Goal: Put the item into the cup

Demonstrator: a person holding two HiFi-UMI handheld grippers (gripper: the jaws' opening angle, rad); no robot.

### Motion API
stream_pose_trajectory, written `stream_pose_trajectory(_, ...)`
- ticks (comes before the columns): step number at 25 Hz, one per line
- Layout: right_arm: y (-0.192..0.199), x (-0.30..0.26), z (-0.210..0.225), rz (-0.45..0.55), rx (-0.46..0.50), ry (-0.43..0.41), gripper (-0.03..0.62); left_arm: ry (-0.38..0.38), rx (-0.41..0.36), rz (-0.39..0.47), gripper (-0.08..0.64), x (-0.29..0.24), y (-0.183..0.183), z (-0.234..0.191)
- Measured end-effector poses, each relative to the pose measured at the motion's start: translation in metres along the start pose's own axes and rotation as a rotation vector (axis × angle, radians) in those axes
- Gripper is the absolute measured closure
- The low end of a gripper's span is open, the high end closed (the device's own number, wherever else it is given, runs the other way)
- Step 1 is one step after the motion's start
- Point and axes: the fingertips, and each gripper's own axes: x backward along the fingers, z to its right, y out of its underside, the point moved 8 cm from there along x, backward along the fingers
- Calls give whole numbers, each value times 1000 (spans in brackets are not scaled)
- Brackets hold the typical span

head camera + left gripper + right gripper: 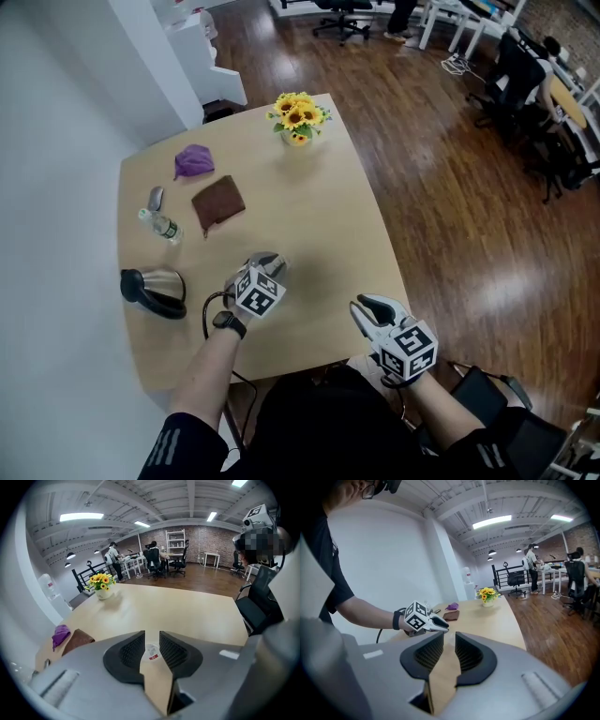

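Note:
A small white item with a red label [151, 652] lies on the table between the jaws of my left gripper [151, 633]. The jaws stand apart, and I cannot tell whether the pads touch the item. In the head view my left gripper [267, 262] sits low over the middle of the wooden table [319, 206], and the item is hidden there. A metal cup with a black handle [155, 289] lies near the table's left edge, to the left of that gripper. My right gripper [367, 309] hovers at the table's front right edge, open and empty.
A vase of yellow flowers [298, 118] stands at the far side. A purple cloth [193, 161], a brown cloth [217, 202] and a small bottle on its side [161, 223] lie at the back left. Office chairs and desks stand across the wood floor.

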Motion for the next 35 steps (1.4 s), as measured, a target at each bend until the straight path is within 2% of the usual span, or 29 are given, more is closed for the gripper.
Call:
stream_pose_trajectory(8, 0, -4, -6, -8, 5, -16, 503, 103, -16, -126, 387, -34, 17, 18)
stream_pose_trajectory(12, 5, -1, -9, -15, -1, -11, 503, 106, -28, -165, 379, -48, 21, 18)
stream_pose_trajectory(15, 7, 3, -11, -15, -5, -3, 503, 95, -24, -153, 379, -44, 21, 18)
stream_pose_trajectory(19, 9, 10, -13, -8, -12, 7, 503, 62, 17, -56, 379, -16, 11, 16)
stream_pose_trajectory(22, 6, 13, -18, 16, -20, 7, 503, 36, 65, 38, 379, 19, 6, 15)
stream_pose_trajectory(25, 1, 12, -28, 44, -28, 2, 503, 16, 79, 128, 379, 58, 7, 16)
stream_pose_trajectory(30, -5, 13, -49, 89, -47, -15, 503, 53, 170, 325, 379, 116, 14, 34)
stream_pose_trajectory(35, -10, 15, -78, 139, -54, -28, 506, 64, 203, 387, 379, 165, 33, 56)
